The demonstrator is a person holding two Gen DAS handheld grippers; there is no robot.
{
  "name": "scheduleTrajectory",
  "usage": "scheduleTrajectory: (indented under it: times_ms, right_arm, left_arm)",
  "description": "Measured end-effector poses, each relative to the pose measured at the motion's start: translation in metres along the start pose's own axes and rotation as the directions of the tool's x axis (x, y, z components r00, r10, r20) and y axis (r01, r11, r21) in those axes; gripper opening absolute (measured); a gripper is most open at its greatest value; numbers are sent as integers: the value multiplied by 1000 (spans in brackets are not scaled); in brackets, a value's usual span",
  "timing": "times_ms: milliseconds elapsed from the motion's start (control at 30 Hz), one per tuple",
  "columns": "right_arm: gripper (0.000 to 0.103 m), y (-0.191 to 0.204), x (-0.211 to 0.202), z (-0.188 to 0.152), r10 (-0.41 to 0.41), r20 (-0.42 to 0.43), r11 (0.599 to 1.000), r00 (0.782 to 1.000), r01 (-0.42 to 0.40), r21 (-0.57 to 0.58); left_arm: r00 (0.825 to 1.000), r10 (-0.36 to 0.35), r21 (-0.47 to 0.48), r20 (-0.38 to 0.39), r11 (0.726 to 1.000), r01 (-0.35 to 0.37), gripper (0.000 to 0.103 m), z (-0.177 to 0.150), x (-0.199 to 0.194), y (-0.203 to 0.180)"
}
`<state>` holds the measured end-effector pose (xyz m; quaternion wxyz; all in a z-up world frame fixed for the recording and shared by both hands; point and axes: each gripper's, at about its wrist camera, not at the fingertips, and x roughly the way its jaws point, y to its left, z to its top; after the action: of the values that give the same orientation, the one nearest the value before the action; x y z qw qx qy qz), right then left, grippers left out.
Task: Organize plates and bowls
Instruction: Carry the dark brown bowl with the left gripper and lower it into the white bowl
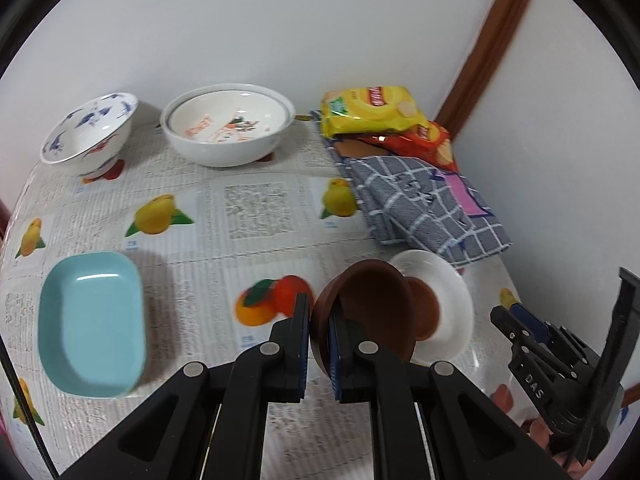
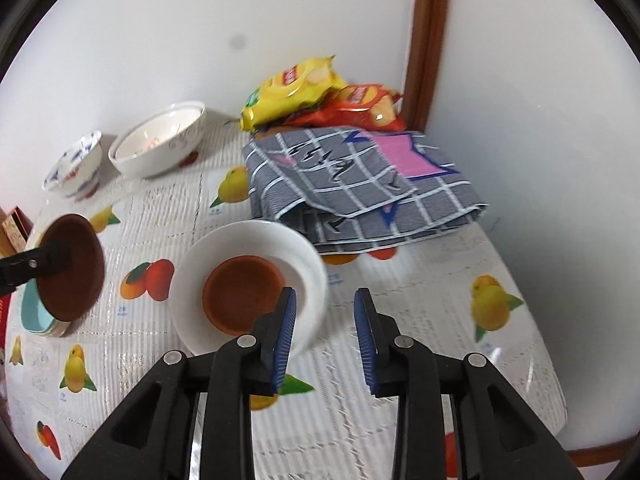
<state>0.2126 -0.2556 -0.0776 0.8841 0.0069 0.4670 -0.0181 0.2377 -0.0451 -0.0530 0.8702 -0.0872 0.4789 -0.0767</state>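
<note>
**Left jaws clamp a brown dish, right jaws stand apart**

Jaws first: we see our left gripper point(image 1: 319, 340) pinching the rim of a dark brown dish point(image 1: 372, 308), lifted and tilted above the fruit-print tablecloth point(image 1: 248, 208). Our right gripper point(image 2: 326, 336) has its jaws apart with nothing between them. Largest down: a folded grey checked cloth point(image 2: 360, 192) lies near the wall, a white bowl point(image 1: 228, 128) stands beside a blue-patterned bowl point(image 1: 88, 128), a light blue rectangular dish point(image 1: 92, 320) sits at the left, and a white plate point(image 2: 256, 248) carries a smaller brown dish point(image 2: 244, 292).
</note>
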Motion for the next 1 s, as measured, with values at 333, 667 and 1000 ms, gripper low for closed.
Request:
scheduleTrajectory:
  times_ms: [333,667,1000]
  right_arm:
    - [32,-65,-30,-19,-54,33,996,998,51,72]
    - [38,-94,-25,-47,-56,7,989,998,54,135]
    - [38,-103,-4,-63,68,-64,982,996,-56,180]
  left_arm:
    - [998,-58,27,-31,998,59,9,3,25,-51]
    - [996,-33,24,-84,999,35,10,-5,65,-65]
    - [995,-15,-4,-102,1000,14,10,-4,88,-68]
